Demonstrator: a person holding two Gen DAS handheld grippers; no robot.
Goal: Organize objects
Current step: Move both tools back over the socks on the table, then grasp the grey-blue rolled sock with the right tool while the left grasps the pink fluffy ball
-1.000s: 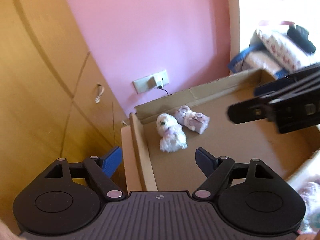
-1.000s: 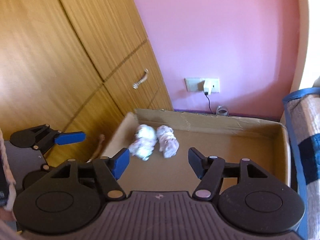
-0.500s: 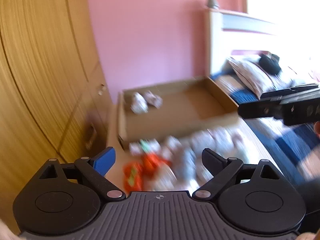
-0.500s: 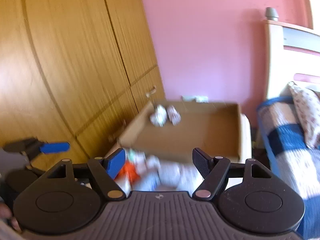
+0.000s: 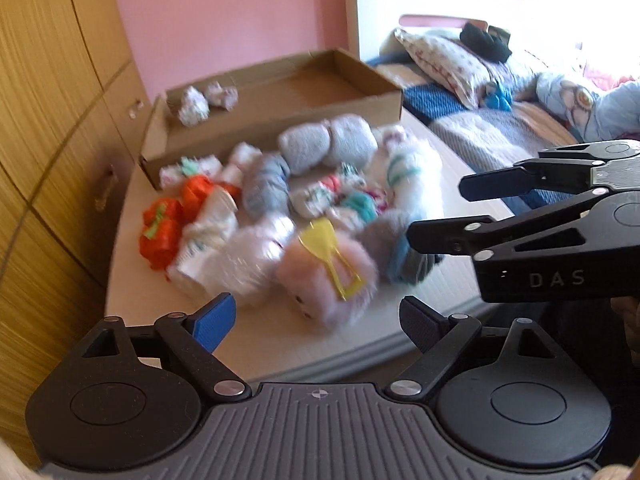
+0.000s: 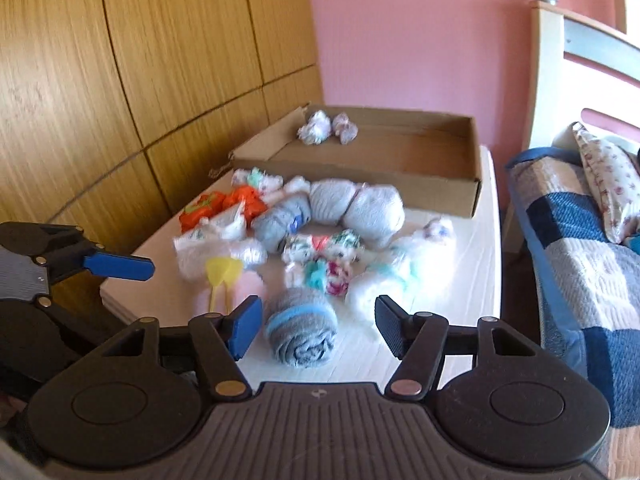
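Above the sock pile (image 6: 312, 240), both empty grippers are closing, left gripper (image 5: 316, 322) wide, right gripper (image 6: 318, 330) narrower; next likely gripping the grey-blue sock roll (image 6: 302, 330) for the cardboard box (image 6: 440, 192).

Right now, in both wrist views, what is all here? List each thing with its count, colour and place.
cardboard box: one, brown, far end of the table.
sock bundles in the box: two, pale, far left corner.
sock bundles on the table: count unclear from blur; grey, white, orange, pink; heaped before the box.
table: one, white.
wardrobe: one, wooden, left.
bed: one, blue patchwork cover, right.
left gripper: empty, jaws closing.
right gripper: empty, jaws closing.
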